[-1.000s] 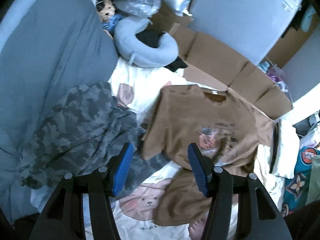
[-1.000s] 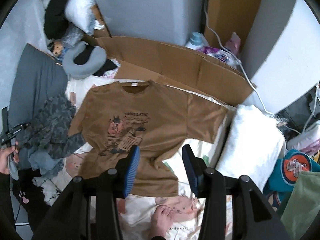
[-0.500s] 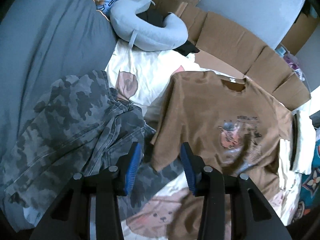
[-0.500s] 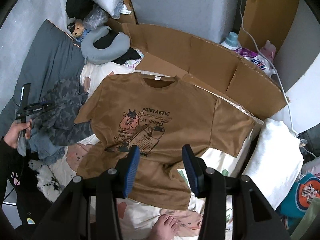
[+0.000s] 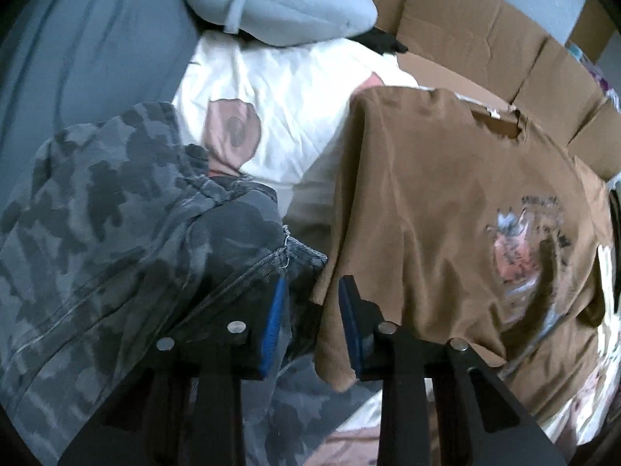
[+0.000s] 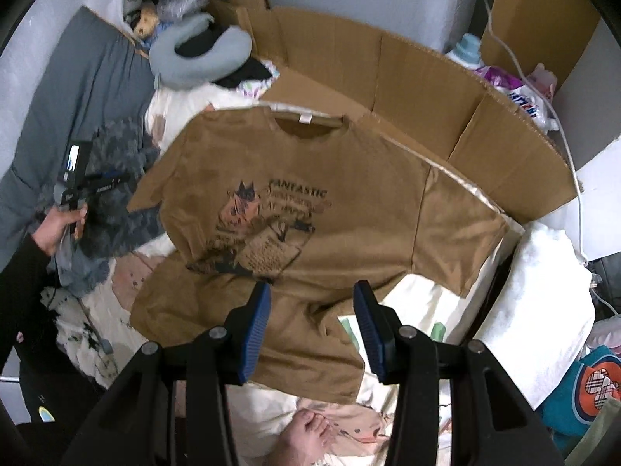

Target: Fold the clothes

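On the bed, over a pale printed sheet (image 6: 423, 303), a brown T-shirt (image 6: 349, 194) lies spread face up, print showing. Its collar is toward the flattened cardboard (image 6: 427, 73) at the far side and its hem toward the camera, so the long axis runs from near to far, with the sleeves out to either side. The lower part is rumpled and partly doubled over near the hem.

Assessment of handling: thin knit cloth, light, limp and not fragile; it will drape and crease rather than hold a line, and a pinch on a single layer at an edge should suffice. Suitable holds are the sleeve ends and hem corners.

Left gripper (image 5: 310, 318): fingers closing, with the edge of the shirt's sleeve between them; the cloth hangs in the gap and the pads do not appear to press on it yet. A camouflage garment (image 5: 116, 233) lies just beside, touching the left finger, and could be caught by mistake.

Right gripper (image 6: 310, 326): fingers partly apart and empty, above the lower half of the shirt near its hem.
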The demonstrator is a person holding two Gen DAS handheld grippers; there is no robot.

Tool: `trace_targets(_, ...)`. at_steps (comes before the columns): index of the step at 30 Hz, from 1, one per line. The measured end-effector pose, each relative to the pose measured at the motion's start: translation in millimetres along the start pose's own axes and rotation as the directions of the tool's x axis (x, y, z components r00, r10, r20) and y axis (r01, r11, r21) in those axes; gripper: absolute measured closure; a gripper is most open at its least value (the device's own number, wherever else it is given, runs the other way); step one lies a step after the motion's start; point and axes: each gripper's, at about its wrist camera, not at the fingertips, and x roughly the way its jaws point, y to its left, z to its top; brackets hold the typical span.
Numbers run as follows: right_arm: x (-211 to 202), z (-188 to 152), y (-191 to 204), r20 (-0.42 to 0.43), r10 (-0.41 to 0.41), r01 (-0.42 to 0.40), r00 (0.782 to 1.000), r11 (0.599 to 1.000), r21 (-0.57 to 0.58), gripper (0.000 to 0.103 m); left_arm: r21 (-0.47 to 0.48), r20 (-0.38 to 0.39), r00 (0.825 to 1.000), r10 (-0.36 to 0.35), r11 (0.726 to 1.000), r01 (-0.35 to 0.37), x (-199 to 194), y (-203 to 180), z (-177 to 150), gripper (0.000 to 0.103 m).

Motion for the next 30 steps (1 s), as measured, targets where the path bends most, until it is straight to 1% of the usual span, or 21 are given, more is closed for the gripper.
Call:
trace_targets(1,2.6,-1.6,1.4,-0.008,-0.004,0.004,1.0,1.0,-0.01,0.061,0.012,0.007,1.0,0.003,1.0,-0.003,3.5,-0.5,-0.3,0.075)
trace_targets(3,4.5,-4.0,3.5,-0.015,-0.005,0.005,1.0,1.0,-0.025,0.061,0.019,0.019,1.0,-0.003,1.0,0.003,9.9,0.5,-0.1,0.088)
trace_targets(8,9.6,-9.0,6.8,-0.029,-0.027,0.025,0.999,0.998,-0.053,0.061,0.049,0.014,1.0,-0.026,0.998,0.026,22.6,0.4,-1.9,0.088)
trace_targets(10,11.6,-10.1,7.5,-0.035,-0.035,0.033,0.999,0.998,-0.058,0.061,0.067,0.009,1.0,-0.015,0.998,0.014,27.3,-1.2,-4.5,0.088)
trace_targets(12,13.5,-11.1,8.3,-0.041,-0.043,0.04,0.998,0.997,-0.063,0.061,0.065,-0.002,1.0,-0.022,0.998,0.023,32.7,-0.8,-8.0,0.088)
trace_targets(15,14.2,-10.9,9.1,-0.044,-0.049,0.046,0.998,0.997,-0.06,0.061,0.049,-0.026,0.998,-0.053,0.997,0.054,39.5,-1.0,-13.9,0.088)
trace_targets(17,13.6,-10.7,10.6,-0.043,-0.048,0.045,0.998,0.997,-0.065,0.061,0.039,-0.045,0.997,-0.057,0.998,0.059,43.9,-2.1,-16.7,0.087)
trace_targets(20,14.0,-11.0,13.9,-0.043,-0.054,0.05,0.998,0.996,-0.081,0.061,0.029,-0.03,0.997,-0.064,0.997,0.065,45.1,-1.4,-18.8,0.087)
trace_targets(23,15.1,-11.4,18.0,-0.044,-0.065,0.06,0.997,0.993,-0.099,0.061,0.013,-0.007,0.996,-0.094,0.995,0.094,43.4,0.6,-19.4,0.088)
trace_targets(24,14.8,-11.2,19.2,-0.043,-0.065,0.06,0.997,0.993,-0.101,0.061,0.012,0.001,0.995,-0.102,0.995,0.102,41.7,0.7,-19.7,0.092)
trace_targets(25,14.1,-11.2,20.3,-0.041,-0.064,0.059,0.997,0.993,-0.102,0.061,0.013,0.008,0.994,-0.109,0.994,0.109,39.9,0.8,-19.9,0.101)
trace_targets(30,11.2,-10.2,26.4,-0.033,-0.058,0.054,0.998,0.992,-0.114,0.061,0.032,0.034,0.992,-0.121,0.992,0.12,16.9,2.0,-15.0,0.101)
